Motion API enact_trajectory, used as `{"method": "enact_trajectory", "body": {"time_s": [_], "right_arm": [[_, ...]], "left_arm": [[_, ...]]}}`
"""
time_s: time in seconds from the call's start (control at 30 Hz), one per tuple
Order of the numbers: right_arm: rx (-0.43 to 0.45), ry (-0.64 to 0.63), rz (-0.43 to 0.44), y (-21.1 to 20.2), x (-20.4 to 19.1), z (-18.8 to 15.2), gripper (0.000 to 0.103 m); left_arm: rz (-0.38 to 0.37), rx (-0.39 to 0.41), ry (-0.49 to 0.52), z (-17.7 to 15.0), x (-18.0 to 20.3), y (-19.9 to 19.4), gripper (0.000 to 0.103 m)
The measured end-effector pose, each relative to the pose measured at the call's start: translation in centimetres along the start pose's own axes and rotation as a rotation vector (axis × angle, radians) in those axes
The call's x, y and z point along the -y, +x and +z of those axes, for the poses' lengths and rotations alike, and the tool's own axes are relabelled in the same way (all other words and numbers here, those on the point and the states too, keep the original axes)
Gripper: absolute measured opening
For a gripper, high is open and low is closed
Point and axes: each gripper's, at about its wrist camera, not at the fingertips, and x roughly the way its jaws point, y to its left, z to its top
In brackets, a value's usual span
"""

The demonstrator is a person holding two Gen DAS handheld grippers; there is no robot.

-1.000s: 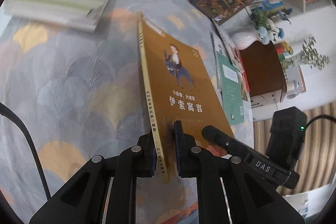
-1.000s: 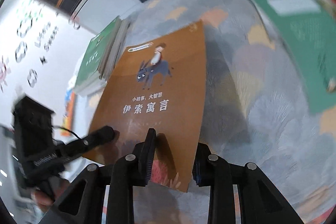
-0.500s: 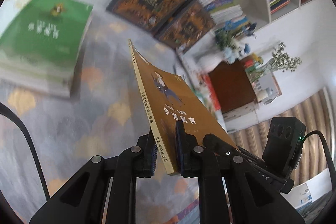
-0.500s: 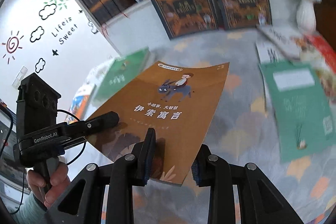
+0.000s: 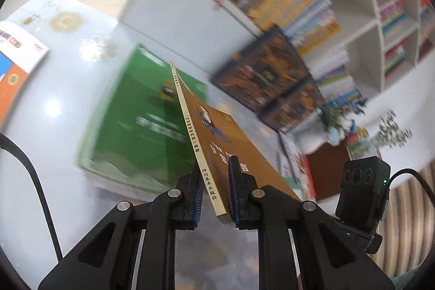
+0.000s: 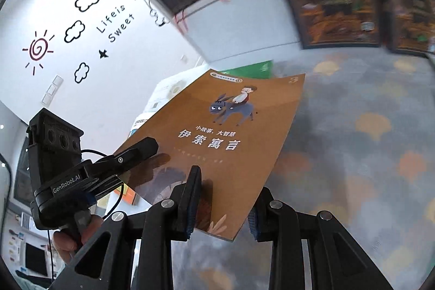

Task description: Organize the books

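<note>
The left hand-held gripper is clamped on the spine end of the brown fable book, holding it up in the air above a green book. The right hand-held gripper sits with its jaws spread around the book's lower edge, not pinching it

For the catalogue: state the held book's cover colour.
Brown book, clearest in the right wrist view.

white wall with decals | white bookshelf | patterned tablecloth
</note>
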Motion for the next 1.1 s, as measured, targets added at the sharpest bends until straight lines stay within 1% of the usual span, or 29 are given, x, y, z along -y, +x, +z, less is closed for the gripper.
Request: {"method": "enact_trajectory", "body": {"time_s": [0.1, 0.23, 0.33, 0.4, 0.43, 0.53, 0.63, 0.67, 0.73, 0.77, 0.8, 0.87, 0.97, 1.1], "right_arm": [[-0.015, 0.007, -0.009, 3.1, -0.8, 1.6, 0.029], [-0.033, 0.005, -0.025, 5.2, -1.5, 2.8, 0.029], [-0.045, 0.015, -0.042, 6.2, -1.6, 2.9, 0.029], [-0.043, 0.033, -0.058, 6.8, -1.5, 2.7, 0.029], [-0.041, 0.041, -0.066, 7.0, -1.3, 2.6, 0.029], [-0.057, 0.055, -0.100, 8.1, -1.0, 2.5, 0.029], [-0.117, 0.078, -0.097, 9.2, -0.4, 2.2, 0.031], [-0.109, 0.080, -0.093, 9.0, -0.4, 2.0, 0.031], [-0.111, 0.082, -0.102, 8.2, -0.1, 1.7, 0.036], [-0.114, 0.089, -0.099, 7.9, 0.0, 1.6, 0.041], [-0.117, 0.104, -0.090, 7.3, 0.4, 1.3, 0.049], [-0.102, 0.130, -0.093, 5.5, 1.4, 0.6, 0.055], [-0.087, 0.160, -0.105, 2.3, 3.5, -1.2, 0.055], [-0.074, 0.217, -0.120, -1.6, 6.9, -4.1, 0.055]], "left_arm": [[0.027, 0.002, -0.043, 1.2, -2.7, 0.6, 0.013], [0.031, 0.016, -0.120, 2.1, -5.2, 1.1, 0.013], [0.051, 0.023, -0.121, 2.3, -5.9, 1.2, 0.012], [0.083, 0.031, -0.120, 2.4, -6.2, 1.2, 0.013], [0.110, 0.043, -0.136, 2.3, -6.7, 0.9, 0.014], [0.142, 0.068, -0.199, 1.9, -8.1, 0.0, 0.015], [0.151, 0.090, -0.241, 1.0, -9.0, -1.4, 0.015], [0.161, 0.096, -0.238, 0.6, -8.8, -2.0, 0.015], [0.179, 0.096, -0.223, -0.1, -8.3, -2.8, 0.017], [0.183, 0.093, -0.219, -0.5, -8.0, -3.1, 0.018], [0.183, 0.092, -0.217, -0.8, -7.6, -3.3, 0.018], [0.188, 0.089, -0.210, -1.6, -6.5, -3.6, 0.018], [0.194, 0.077, -0.187, -2.4, -4.4, -3.2, 0.018], [0.171, 0.044, -0.142, -4.0, -0.7, -2.1, 0.018]]}}
